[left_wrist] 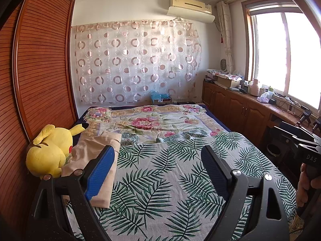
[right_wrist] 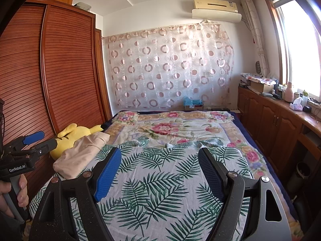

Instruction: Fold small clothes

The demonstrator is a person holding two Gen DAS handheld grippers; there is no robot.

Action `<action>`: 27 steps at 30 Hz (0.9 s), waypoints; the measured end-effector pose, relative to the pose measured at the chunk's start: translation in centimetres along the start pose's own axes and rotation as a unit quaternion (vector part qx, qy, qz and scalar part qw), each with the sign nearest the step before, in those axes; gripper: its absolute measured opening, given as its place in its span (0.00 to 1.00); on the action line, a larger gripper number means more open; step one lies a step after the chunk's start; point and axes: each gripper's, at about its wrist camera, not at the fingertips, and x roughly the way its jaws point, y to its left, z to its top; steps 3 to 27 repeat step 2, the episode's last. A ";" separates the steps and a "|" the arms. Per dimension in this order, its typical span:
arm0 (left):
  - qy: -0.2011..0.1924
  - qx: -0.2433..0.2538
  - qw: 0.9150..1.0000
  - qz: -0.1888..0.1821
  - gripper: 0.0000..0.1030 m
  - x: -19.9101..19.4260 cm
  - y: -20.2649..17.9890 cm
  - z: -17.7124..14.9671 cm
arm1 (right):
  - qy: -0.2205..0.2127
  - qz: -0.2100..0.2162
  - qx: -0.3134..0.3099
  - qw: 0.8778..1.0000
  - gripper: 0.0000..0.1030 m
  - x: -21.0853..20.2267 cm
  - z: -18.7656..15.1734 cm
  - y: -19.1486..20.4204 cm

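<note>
A: Where's the garment?
B: Beige folded cloth garment (right_wrist: 80, 154) lies at the left edge of the palm-leaf print bedsheet (right_wrist: 160, 180), touching the yellow plush toy (right_wrist: 76, 132) by the slatted wooden wardrobe (right_wrist: 66, 70).
A: Grippers?
B: Left hand-held gripper (left_wrist: 158, 160) spread, nothing between the pads. Right hand-held gripper (right_wrist: 159, 162) likewise, over bare sheet.

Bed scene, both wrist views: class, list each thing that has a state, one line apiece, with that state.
Left hand-held gripper: open, holding nothing.
Right hand-held gripper: open, holding nothing.
Beige garment: lying loosely folded on the bed.
Yellow plush: lying on its side beside the garment.
Leaf-print sheet: spread flat.
Wardrobe doors: shut.
</note>
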 end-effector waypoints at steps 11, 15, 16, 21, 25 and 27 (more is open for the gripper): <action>0.000 0.000 1.000 0.000 0.86 0.0 -0.1 0.0 | 0.000 0.000 0.001 1.000 0.78 0.0 0.0 0.0; 0.000 0.000 1.000 0.000 0.86 0.0 -0.1 0.0 | 0.000 0.000 0.001 1.000 0.78 0.0 0.0 0.0; 0.000 0.000 1.000 0.000 0.86 0.0 -0.1 0.0 | 0.000 0.000 0.001 1.000 0.78 0.0 0.0 0.0; 0.000 0.000 1.000 0.000 0.86 0.0 -0.1 0.0 | 0.000 0.000 0.001 1.000 0.78 0.0 0.0 0.0; 0.000 0.000 1.000 0.000 0.86 0.0 -0.1 0.0 | 0.000 0.000 0.001 1.000 0.78 0.0 0.0 0.0; 0.000 0.000 1.000 0.000 0.86 0.0 -0.1 0.0 | 0.000 0.000 0.001 1.000 0.78 0.0 0.0 0.0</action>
